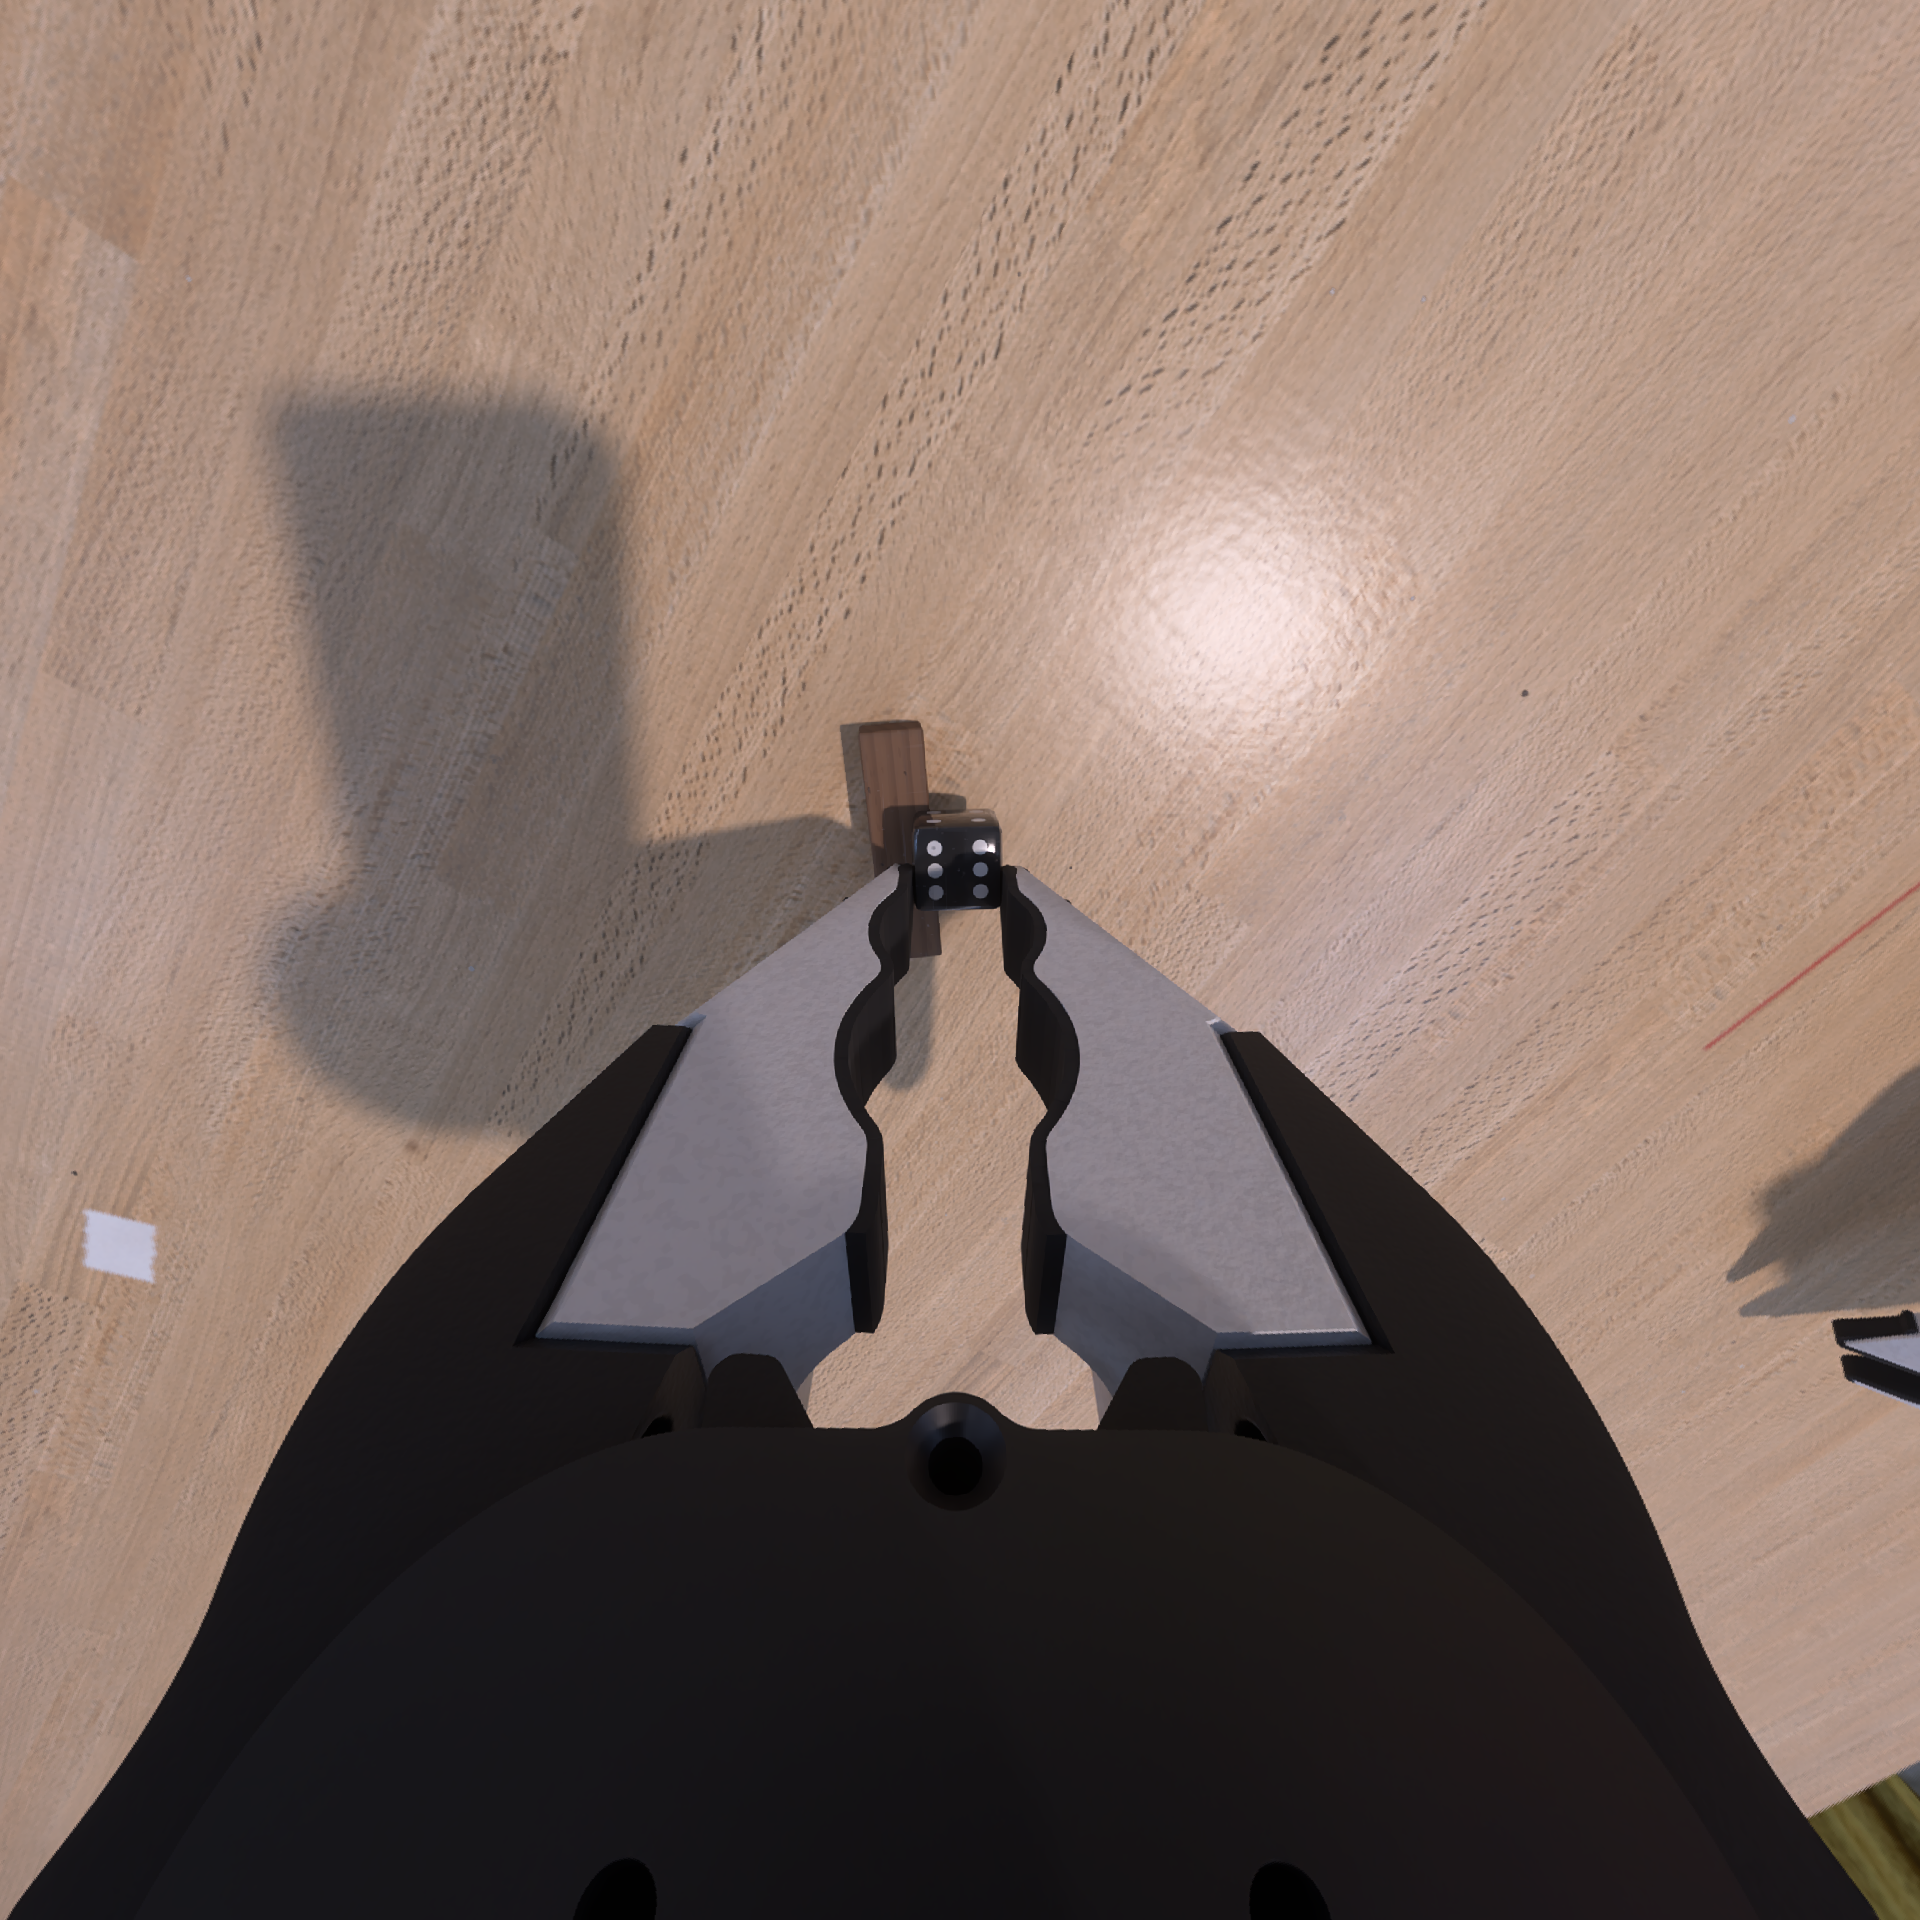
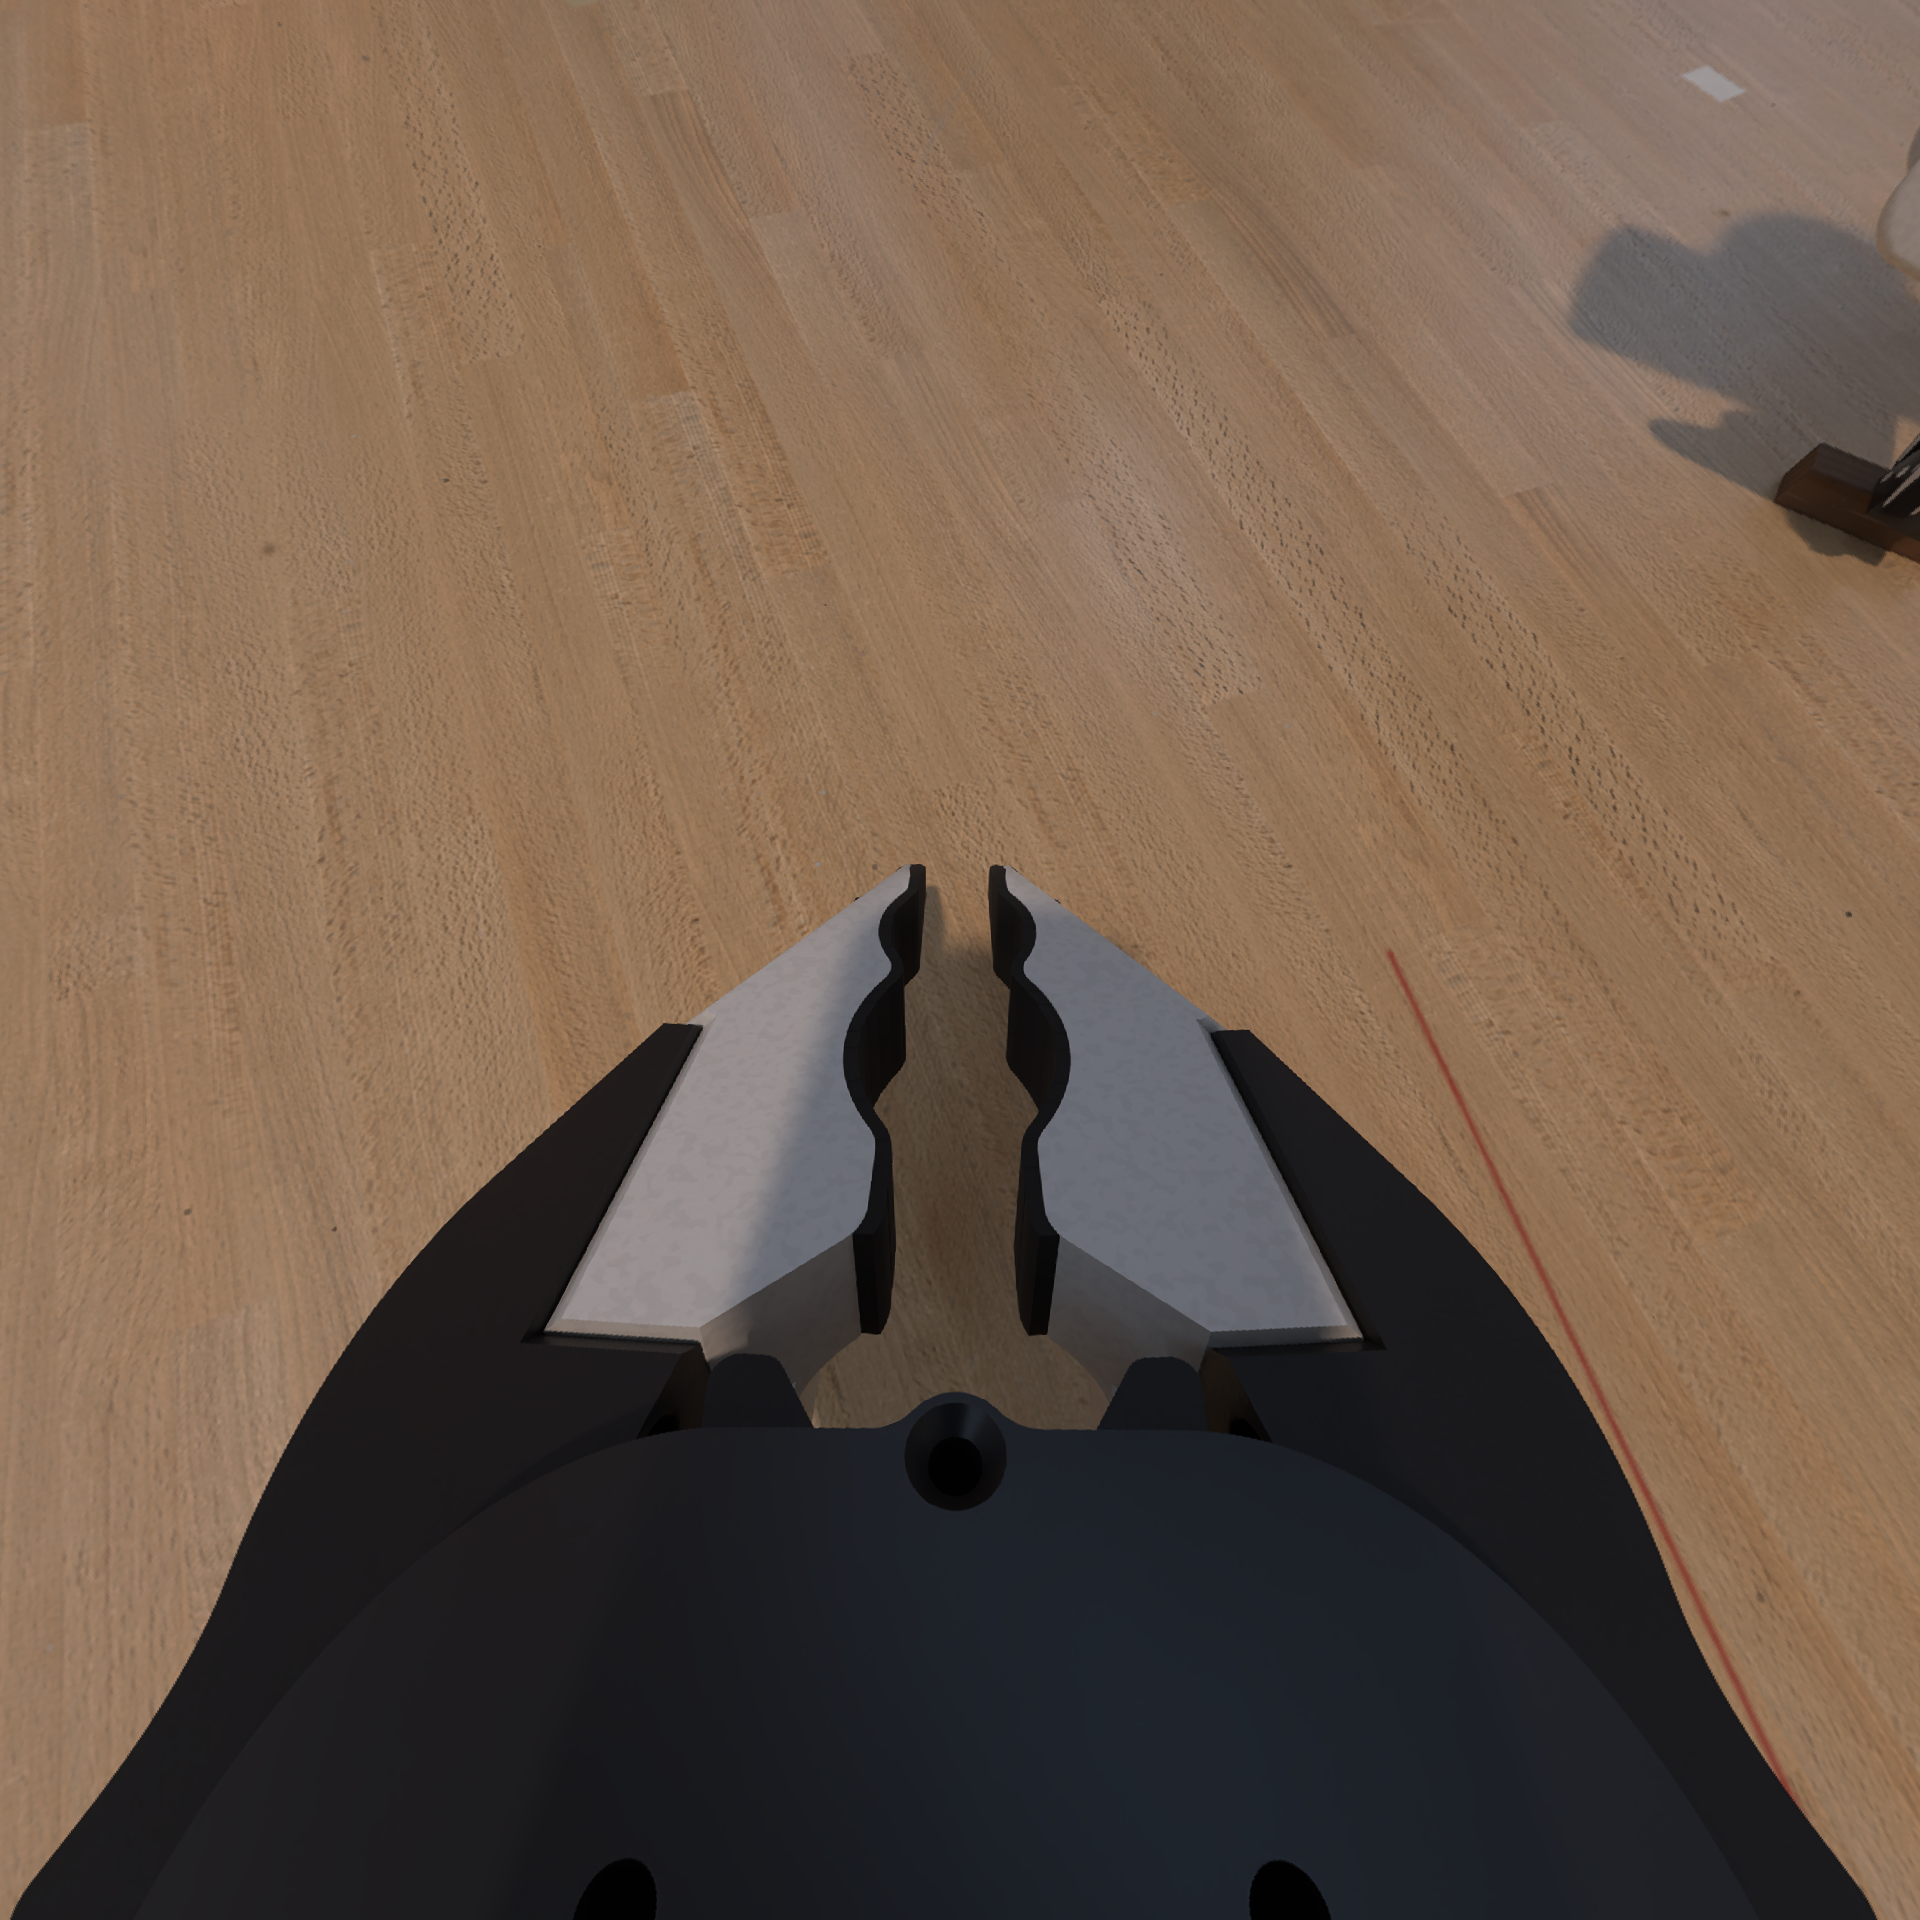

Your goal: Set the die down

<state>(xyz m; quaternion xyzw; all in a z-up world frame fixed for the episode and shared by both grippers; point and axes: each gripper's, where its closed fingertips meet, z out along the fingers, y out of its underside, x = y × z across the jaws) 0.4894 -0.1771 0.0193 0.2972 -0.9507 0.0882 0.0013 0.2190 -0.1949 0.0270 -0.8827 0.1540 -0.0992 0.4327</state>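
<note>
bare wooden tabletop [image 1: 1351, 312] on all sides of left gripper [image 1: 957, 883]; only obstruction directly below: dark wooden block [image 1: 891, 774], touching or just under die [image 1: 957, 860]. open tabletop ahead of right gripper [image 2: 957, 883]; block [image 2: 1834, 499] well apart at far right edge.

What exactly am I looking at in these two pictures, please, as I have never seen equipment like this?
Each picture comes from a camera mounted on a two-finger gripper, looking forward along its grey, black-edged fingers.

In the left wrist view, the left gripper pinches a small black die with white pips at its fingertips, above a light wooden table. Just beyond the die lies a small dark brown wooden block.

In the right wrist view, the right gripper holds nothing; its fingers stand slightly apart over bare wood. The same block appears far off at the right edge. A thin red line also crosses the table.
</note>
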